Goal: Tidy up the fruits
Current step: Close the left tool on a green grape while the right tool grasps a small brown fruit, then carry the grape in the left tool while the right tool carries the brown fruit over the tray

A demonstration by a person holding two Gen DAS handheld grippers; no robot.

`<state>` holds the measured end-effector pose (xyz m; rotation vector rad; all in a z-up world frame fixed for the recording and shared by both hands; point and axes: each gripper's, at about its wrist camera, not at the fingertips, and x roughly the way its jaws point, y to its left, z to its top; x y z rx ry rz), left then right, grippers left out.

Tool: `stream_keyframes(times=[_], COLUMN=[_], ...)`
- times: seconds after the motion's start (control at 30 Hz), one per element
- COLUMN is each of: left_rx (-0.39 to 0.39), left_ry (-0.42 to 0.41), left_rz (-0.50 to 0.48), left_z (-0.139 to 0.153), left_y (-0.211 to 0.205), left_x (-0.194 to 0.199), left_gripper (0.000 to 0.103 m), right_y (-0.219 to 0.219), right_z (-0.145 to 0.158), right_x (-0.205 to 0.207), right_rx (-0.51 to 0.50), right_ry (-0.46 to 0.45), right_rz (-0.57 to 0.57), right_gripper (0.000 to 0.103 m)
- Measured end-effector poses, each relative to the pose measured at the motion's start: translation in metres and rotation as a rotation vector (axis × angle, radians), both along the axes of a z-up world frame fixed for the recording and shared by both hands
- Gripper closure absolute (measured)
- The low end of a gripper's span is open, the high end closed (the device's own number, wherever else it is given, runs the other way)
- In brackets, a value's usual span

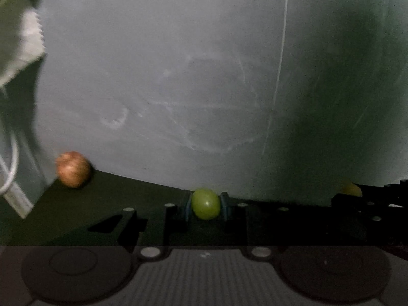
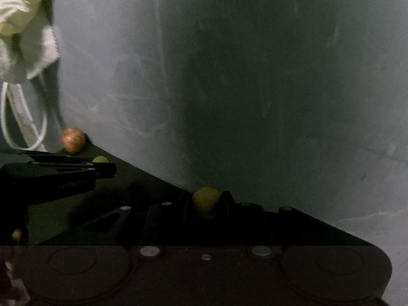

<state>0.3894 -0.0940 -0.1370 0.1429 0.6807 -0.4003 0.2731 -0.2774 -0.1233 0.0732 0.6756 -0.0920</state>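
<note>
The left gripper [image 1: 206, 204] points forward and downward, its fingers [image 1: 188, 205] closed on a green grape [image 1: 206, 204]. The right gripper [image 2: 206, 201], angled the same way, pinches a yellowish grape [image 2: 206, 199]. The left gripper shows side-on at the right camera's left edge.
</note>
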Motion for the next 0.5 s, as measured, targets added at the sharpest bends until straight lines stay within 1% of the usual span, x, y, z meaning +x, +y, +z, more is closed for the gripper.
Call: stream_keyframes(times=[0.27, 0.4, 0.5], left_rx=[-0.016, -0.019, -0.021], left_ry=[-0.066, -0.096, -0.111], left_rz=[0.124, 0.198, 0.261], left_z=[0.053, 0.075, 0.086], left_y=[0.029, 0.047, 0.062], left_x=[-0.053, -0.087, -0.110], left_gripper=[0.079, 0.079, 0.079], right_y=[0.015, 0.024, 0.032], right_z=[0.062, 0.086, 0.101], right_x=[-0.045, -0.063, -0.075], right_rx=[-0.003, -0.004, -0.001], right_ry=[-0.084, -0.130, -0.159], right_rz=[0.134, 0.213, 0.276], right_gripper=[0.075, 0.075, 0.075])
